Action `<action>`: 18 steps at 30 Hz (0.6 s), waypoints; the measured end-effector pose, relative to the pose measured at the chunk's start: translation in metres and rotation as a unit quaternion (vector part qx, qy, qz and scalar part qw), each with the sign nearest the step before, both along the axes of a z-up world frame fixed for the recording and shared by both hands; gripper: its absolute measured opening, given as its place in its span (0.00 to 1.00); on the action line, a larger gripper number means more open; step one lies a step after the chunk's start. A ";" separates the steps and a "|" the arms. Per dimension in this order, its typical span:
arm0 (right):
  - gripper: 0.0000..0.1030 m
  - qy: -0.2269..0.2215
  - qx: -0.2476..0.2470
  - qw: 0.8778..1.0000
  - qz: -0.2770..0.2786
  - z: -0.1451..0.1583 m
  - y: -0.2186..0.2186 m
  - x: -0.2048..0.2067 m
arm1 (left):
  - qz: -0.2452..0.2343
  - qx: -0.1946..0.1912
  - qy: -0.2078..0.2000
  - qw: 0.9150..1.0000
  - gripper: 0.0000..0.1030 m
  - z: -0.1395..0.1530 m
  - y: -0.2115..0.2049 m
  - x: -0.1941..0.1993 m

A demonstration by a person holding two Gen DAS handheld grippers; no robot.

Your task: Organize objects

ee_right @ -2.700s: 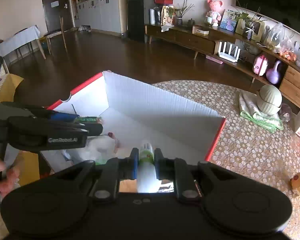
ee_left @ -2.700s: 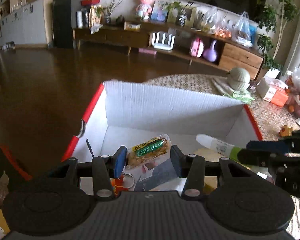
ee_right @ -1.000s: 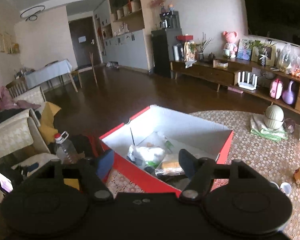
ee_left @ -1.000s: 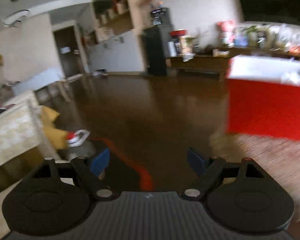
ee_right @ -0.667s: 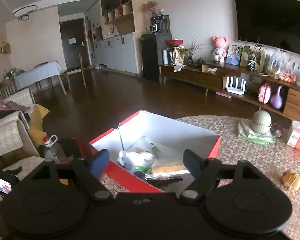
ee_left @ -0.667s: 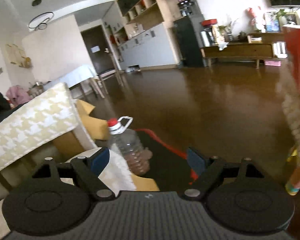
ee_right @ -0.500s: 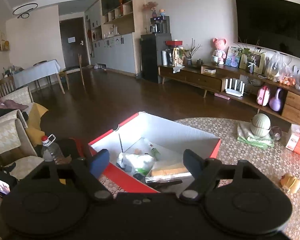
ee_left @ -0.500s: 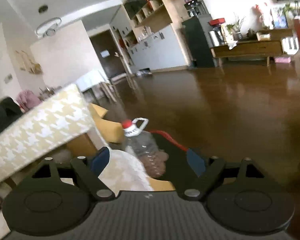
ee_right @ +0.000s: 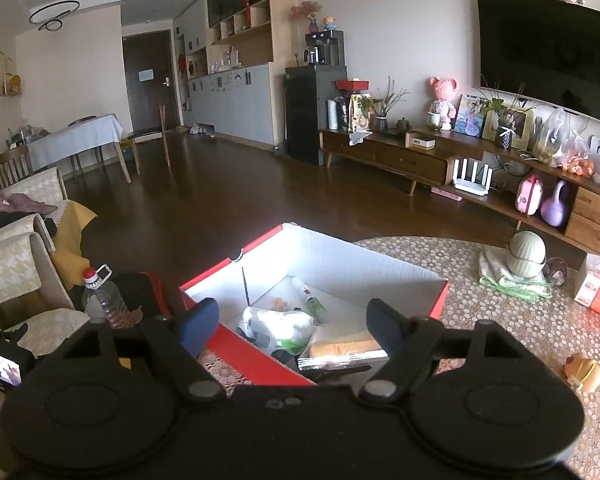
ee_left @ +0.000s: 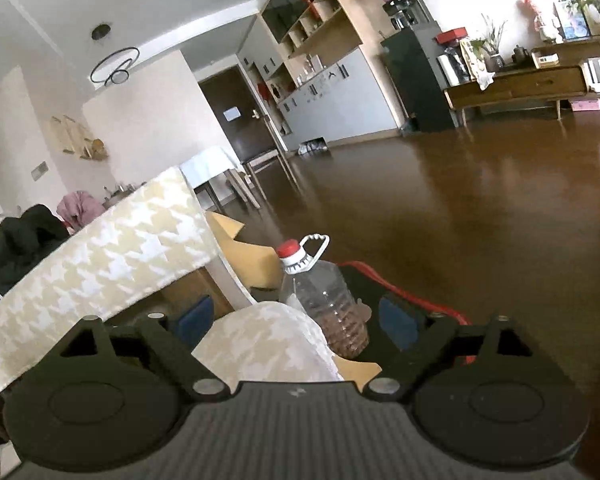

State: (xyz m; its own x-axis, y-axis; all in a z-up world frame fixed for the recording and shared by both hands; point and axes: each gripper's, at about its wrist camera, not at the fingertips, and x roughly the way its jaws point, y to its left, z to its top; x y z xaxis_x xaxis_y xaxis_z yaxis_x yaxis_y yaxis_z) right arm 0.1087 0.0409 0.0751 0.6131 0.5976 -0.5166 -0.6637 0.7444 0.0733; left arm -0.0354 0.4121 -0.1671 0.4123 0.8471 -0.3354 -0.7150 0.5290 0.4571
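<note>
Clear plastic jug with a red cap and white loop handle sits on the floor in your left wrist view, just beyond the padded armrest and against a dark bag with red trim. It looks part filled with something brownish, so expect some weight; walls are thin and likely slick, so take it at the neck or handle, not the belly. Your left gripper has just been opening its jaws further; they stand wide with nothing pressed between the blue pads, the jug and armrest merely lying ahead in the gap.

Right wrist view: red cardboard box, white inside, rests on the patterned table. Inside it lie a crumpled white bag, a slim tube and a flat wrapped block, all light and soft or small, easy to crush. Cardboard walls will flex, so grip a rim if you shift it. Your right gripper hangs above the near edge of the box, jaws spread wide, holding and touching nothing. The jug shows at far left here too, beside the sofa.
</note>
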 end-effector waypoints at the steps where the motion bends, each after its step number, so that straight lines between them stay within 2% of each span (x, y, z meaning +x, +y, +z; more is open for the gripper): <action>1: 0.79 -0.001 0.001 1.000 -0.001 0.001 0.000 0.000 | -0.001 -0.003 0.001 1.000 0.87 -0.001 0.002 0.000; 5: 0.79 -0.008 0.006 1.000 -0.012 0.004 -0.006 0.001 | 0.003 0.000 -0.006 1.000 0.87 0.002 0.000 -0.003; 10: 0.79 -0.010 0.018 0.999 -0.037 0.008 -0.027 0.006 | -0.005 -0.006 -0.038 0.999 0.87 0.025 -0.018 -0.012; 14: 0.79 -0.009 0.023 0.998 -0.062 0.006 -0.053 0.005 | -0.046 -0.021 -0.066 0.997 0.87 0.049 -0.049 -0.017; 18: 0.79 -0.010 0.022 0.996 -0.091 0.001 -0.087 0.002 | -0.101 -0.053 -0.097 0.989 0.87 0.077 -0.084 -0.017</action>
